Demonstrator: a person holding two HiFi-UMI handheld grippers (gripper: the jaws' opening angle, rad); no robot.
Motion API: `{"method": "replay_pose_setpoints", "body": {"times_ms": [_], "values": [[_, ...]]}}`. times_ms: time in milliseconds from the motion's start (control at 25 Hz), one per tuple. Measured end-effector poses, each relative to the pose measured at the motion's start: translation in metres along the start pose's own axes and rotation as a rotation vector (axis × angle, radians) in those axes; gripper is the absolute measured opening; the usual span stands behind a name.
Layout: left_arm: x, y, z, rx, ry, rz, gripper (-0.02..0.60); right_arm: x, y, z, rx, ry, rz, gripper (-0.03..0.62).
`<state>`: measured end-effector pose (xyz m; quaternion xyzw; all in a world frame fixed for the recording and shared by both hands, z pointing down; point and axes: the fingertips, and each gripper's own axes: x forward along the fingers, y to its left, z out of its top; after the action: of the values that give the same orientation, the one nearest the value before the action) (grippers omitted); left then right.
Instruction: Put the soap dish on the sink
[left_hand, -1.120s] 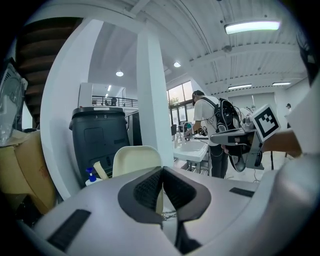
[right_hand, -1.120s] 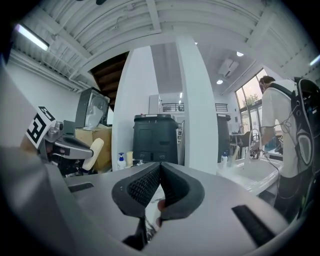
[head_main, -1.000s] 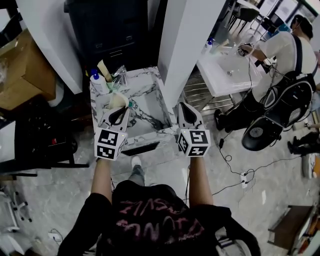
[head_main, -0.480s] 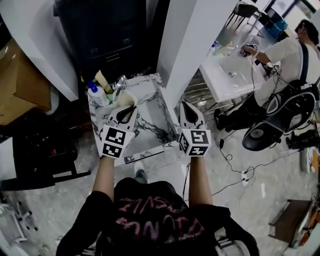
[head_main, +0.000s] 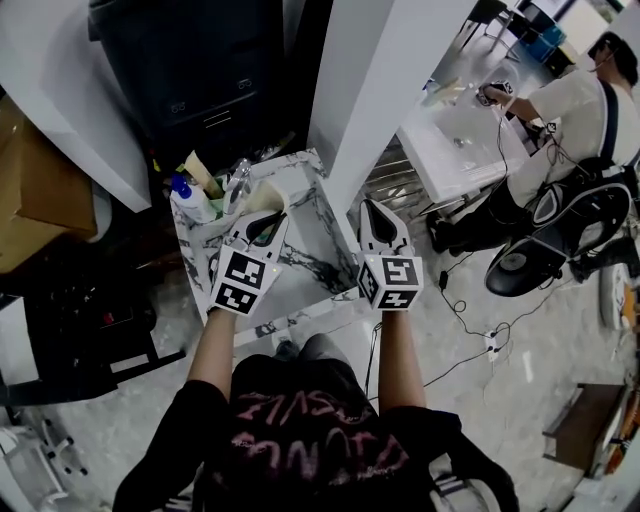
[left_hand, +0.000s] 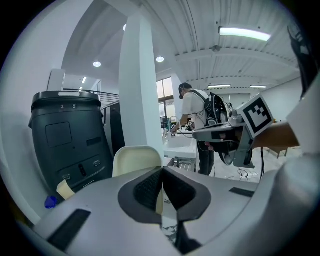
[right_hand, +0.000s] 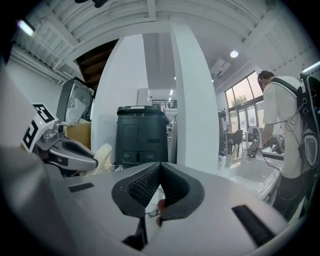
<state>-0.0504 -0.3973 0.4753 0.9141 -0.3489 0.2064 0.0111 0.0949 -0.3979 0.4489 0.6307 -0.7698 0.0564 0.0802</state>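
We hold the left gripper (head_main: 268, 216) clenched on the cream soap dish (head_main: 262, 196), held on edge above the marble sink's (head_main: 312, 256) back left corner, near a blue-capped bottle (head_main: 188, 196). The right gripper (head_main: 368, 211), jaws pressed together on nothing, hovers by the sink's right edge. A white column (head_main: 372, 90) and a dark bin (head_main: 205, 70) stand behind. Only the left gripper view shows the dish's rounded rim pinched between the pads.

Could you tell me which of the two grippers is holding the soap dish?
The left gripper: its jaws clamp the cream soap dish; the right gripper is shut empty.
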Motion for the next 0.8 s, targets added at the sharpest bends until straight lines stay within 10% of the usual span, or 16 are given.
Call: {"method": "replay_pose_setpoints", "body": {"times_ms": [800], "values": [[0.084,0.019,-0.011,0.016,0.114,-0.002,0.02,0.055,-0.044,0.006,-0.038,0.006,0.058,0.015]]}}
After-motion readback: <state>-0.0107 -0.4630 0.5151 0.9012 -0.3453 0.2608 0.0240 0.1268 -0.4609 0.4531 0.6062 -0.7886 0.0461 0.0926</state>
